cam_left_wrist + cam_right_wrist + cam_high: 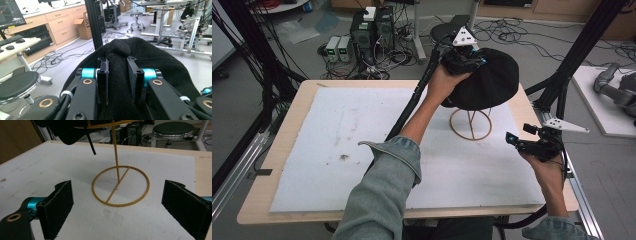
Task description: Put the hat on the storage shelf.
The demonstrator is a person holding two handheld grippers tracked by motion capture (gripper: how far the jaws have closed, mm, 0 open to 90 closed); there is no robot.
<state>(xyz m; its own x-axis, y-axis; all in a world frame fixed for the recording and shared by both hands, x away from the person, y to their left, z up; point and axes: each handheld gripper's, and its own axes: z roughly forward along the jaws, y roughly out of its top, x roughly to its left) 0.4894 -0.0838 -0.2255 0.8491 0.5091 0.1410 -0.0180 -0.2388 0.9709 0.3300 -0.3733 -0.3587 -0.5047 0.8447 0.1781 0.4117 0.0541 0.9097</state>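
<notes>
The left gripper [463, 56], in the upper middle of the high view, pinches a fold of the black hat [492, 80] between its jaws; in the left gripper view the knit cloth [120, 65] bunches up between the two black pads at frame centre. The hat sits on a gold wire stand [470, 125] whose ring base rests on the white mat [337, 130] right of centre. At the right edge of the high view the right gripper [532, 145] is held above the table [287, 107] with its jaws spread wide and empty, the stand's ring [121, 185] showing between them in the right gripper view.
</notes>
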